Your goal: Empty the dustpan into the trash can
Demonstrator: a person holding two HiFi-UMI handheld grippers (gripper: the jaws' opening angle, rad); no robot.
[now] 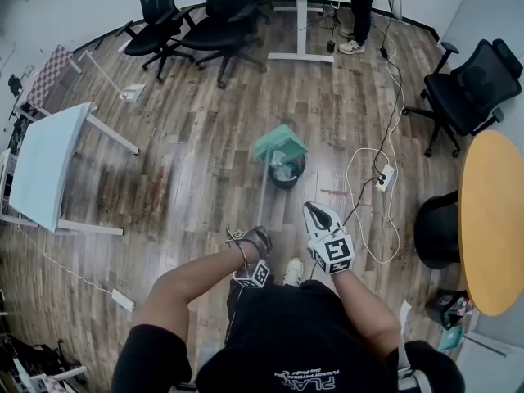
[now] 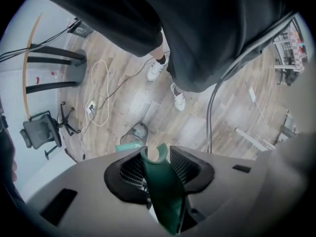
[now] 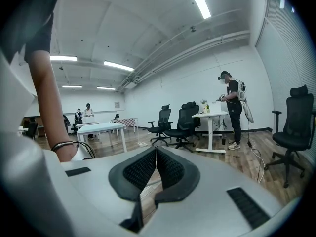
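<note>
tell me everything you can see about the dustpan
The dustpan is teal green and looks like plastic. It has a wide scoop and a long thin handle whose green grip ends in an open hook. The scoop sits tilted over the black trash can and covers part of its rim; whether the two touch cannot be told. The handle runs back toward the person, and the left gripper clamps it near the hooked end. The scoop's contents do not show.
</note>
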